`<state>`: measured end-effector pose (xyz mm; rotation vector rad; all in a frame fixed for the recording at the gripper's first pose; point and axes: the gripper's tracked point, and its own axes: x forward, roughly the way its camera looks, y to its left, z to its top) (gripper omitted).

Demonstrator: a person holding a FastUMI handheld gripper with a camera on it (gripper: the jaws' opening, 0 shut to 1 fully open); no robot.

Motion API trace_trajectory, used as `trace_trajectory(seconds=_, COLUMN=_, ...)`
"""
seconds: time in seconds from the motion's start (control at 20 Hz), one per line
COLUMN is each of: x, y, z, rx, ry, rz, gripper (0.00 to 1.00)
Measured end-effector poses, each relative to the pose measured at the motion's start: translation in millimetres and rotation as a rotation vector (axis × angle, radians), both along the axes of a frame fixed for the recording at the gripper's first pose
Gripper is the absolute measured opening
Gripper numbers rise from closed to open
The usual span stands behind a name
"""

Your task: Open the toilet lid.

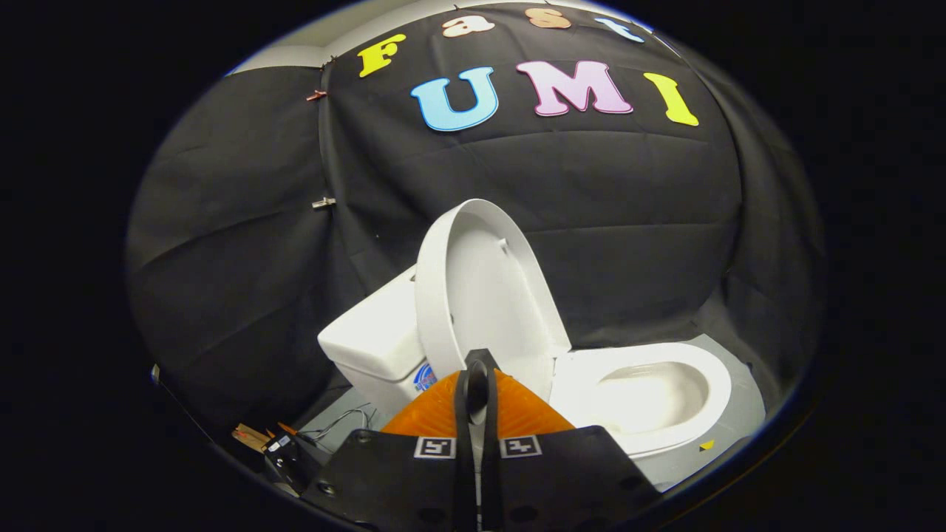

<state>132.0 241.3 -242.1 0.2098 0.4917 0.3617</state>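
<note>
A white toilet stands ahead of me against the black cloth wall. Its lid [480,288] is raised and stands nearly upright, leaning back by the tank [373,340]. To the right of the lid, the seat and the open bowl [650,391] lie uncovered. My gripper [479,363] is just in front of the lid's lower edge, near the hinge end. Its fingers are pressed together at the tips, and I see nothing held between them.
The toilet rests on a grey floor plate [743,399]. Loose wires and small bits of hardware [284,443] lie on the floor left of my fingers, below the tank. Black cloth closes off the back and both sides.
</note>
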Motion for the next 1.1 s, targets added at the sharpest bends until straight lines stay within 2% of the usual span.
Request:
trace_trajectory(seconds=0.15, x=-1.3, y=4.7, z=2.6, rx=0.033, ry=0.009, rz=0.021, gripper=0.10)
trace_trajectory(seconds=0.2, x=-3.4, y=5.5, z=1.7, rx=0.048, ry=0.020, rz=0.025, gripper=0.23)
trace_trajectory(seconds=0.45, x=-7.9, y=-3.1, z=16.9, rx=0.028, ry=-0.008, rz=0.019, gripper=0.56)
trace_trajectory(seconds=0.55, x=-11.0, y=-5.4, z=27.6, rx=0.026, ry=-0.022, rz=0.023, gripper=0.78)
trace_trajectory(seconds=0.6, x=-12.3, y=-7.6, z=35.9, rx=0.030, ry=-0.032, rz=0.024, gripper=0.95)
trace_trajectory(seconds=0.75, x=-18.1, y=-21.3, z=68.7, rx=0.031, ry=-0.089, rz=0.016, gripper=0.99)
trace_trajectory(seconds=1.1, x=-36.5, y=-81.4, z=171.6, rx=0.002, ry=-0.287, rz=-0.067, gripper=0.99)
